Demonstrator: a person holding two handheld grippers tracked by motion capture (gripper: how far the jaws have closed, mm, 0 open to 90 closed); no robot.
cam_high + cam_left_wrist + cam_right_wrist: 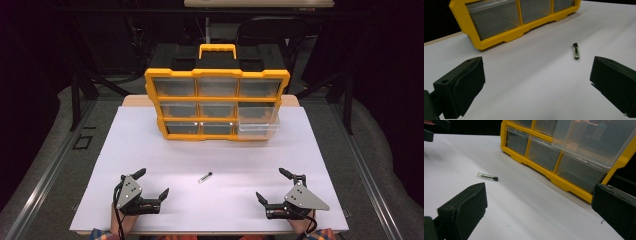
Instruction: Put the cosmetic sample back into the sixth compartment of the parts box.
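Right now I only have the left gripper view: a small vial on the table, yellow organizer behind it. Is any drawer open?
Observer: Yes. The right drawer in the middle row of the organizer is pulled out toward you. The other drawers look closed.
Operator: Where's the right claw?
Observer: The right claw is low near the table's front edge, to the right of the vial. Its jaws are open and hold nothing.
Operator: And mine, seen from above?
Observer: The left claw is also near the front edge, to the left of the vial, so the vial lies between the two claws.
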